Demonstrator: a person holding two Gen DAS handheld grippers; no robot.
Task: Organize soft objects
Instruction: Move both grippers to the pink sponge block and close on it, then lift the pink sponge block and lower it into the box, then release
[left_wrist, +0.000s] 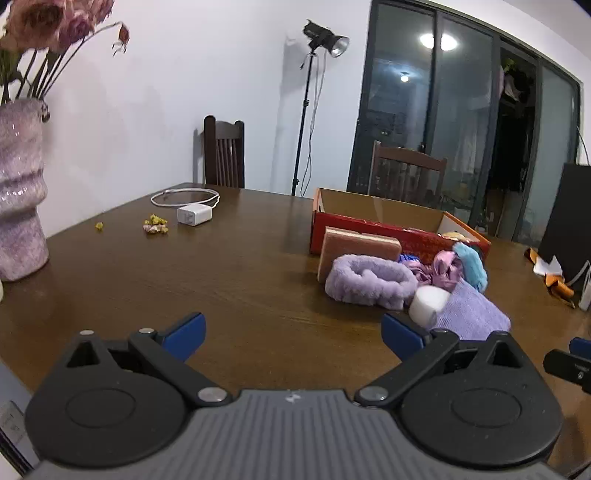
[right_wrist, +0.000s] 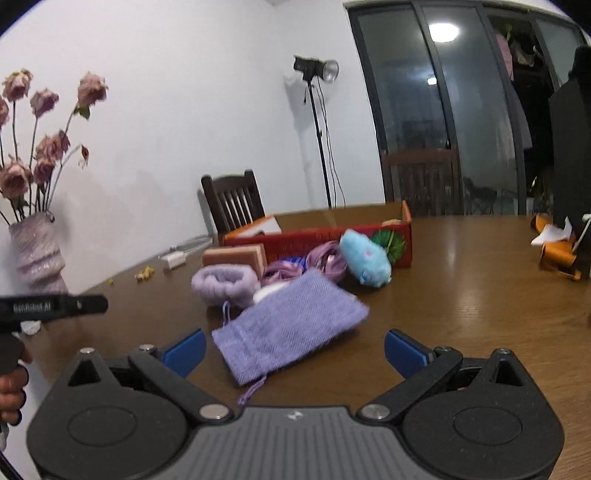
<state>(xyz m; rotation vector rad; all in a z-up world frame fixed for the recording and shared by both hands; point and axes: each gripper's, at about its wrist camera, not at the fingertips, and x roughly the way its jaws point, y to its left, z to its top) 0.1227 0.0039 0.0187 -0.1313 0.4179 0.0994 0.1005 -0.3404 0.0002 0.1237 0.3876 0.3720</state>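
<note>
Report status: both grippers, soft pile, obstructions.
Left gripper open, empty. Right gripper open over purple pouch. Soft items still outside red box. Path clear.

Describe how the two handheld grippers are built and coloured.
The left gripper and right gripper match: blue finger pads on black linkage arms with silver pivot pins, two round black discs, a ribbed grey centre plate with a small white logo. The left one's black side bar carries pale lettering, too blurred to read.

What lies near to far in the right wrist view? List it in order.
Purple pouch → purple fluffy headband → pink sponge → red box → dark chair.
</note>
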